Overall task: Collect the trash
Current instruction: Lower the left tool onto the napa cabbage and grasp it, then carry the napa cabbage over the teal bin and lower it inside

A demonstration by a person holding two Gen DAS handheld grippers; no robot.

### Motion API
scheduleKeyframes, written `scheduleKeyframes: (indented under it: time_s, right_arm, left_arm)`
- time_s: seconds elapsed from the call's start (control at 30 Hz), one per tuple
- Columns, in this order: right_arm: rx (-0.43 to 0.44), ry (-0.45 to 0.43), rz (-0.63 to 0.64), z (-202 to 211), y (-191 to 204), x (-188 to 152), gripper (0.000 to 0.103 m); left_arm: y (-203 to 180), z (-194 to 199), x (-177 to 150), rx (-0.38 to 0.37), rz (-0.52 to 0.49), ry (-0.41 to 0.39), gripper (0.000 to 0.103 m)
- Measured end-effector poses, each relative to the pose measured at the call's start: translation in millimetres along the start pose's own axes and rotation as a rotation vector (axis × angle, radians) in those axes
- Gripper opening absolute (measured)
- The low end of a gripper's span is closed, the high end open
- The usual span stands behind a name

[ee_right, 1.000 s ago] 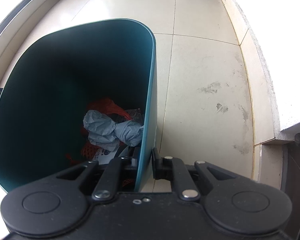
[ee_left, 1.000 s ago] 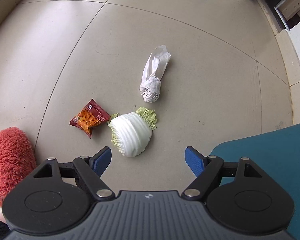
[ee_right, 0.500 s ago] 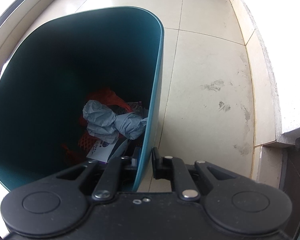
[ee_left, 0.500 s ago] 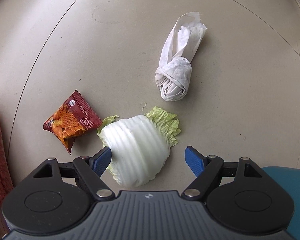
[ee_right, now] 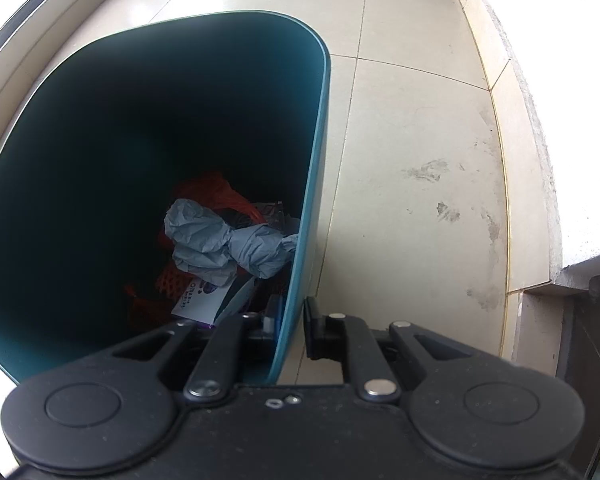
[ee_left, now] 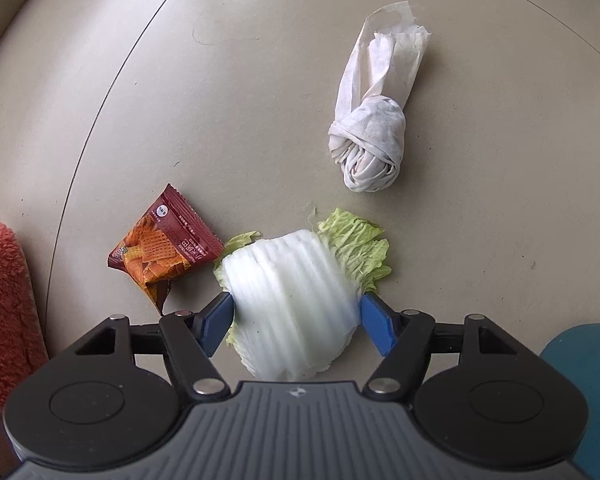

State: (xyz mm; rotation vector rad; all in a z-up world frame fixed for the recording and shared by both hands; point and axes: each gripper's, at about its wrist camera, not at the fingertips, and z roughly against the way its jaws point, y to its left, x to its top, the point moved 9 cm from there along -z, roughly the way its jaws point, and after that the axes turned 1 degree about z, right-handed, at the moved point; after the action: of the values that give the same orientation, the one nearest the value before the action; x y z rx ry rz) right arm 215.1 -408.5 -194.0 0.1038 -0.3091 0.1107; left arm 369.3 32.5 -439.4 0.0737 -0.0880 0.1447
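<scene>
The left wrist camera sat just behind its own gripper (ee_left: 296, 322) and looked straight down, close above the tiled floor (ee_left: 260, 100). The cabbage piece (ee_left: 292, 300) filled the lower centre, the snack packet (ee_left: 164, 252) lay at lower left and the knotted tissue (ee_left: 368, 148) at upper right.

The right wrist camera looked steeply down past its gripper (ee_right: 292, 320) into the teal bin (ee_right: 320, 120), which filled the left of the frame, with floor on the right.

The views shared the bin, a teal sliver at the left view's lower right (ee_left: 588, 380), and the tiled floor.
</scene>
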Motion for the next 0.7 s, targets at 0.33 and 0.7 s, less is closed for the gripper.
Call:
scheduleKeyframes:
  time_s: [0.33,0.7]
  right_arm:
    - [0.001,-0.008,-0.004,0.6,-1.0,-0.4,0.009]
    - [0.004,-0.026,-0.029,5.6,-2.8,0.7,0.009]
  left_arm:
    - [10.5,58.7,-16.6,-0.054,0.041,-0.035,0.069]
    - [-12.4,200.3,-29.2,-0.146,-0.043,-0.172,0.069]
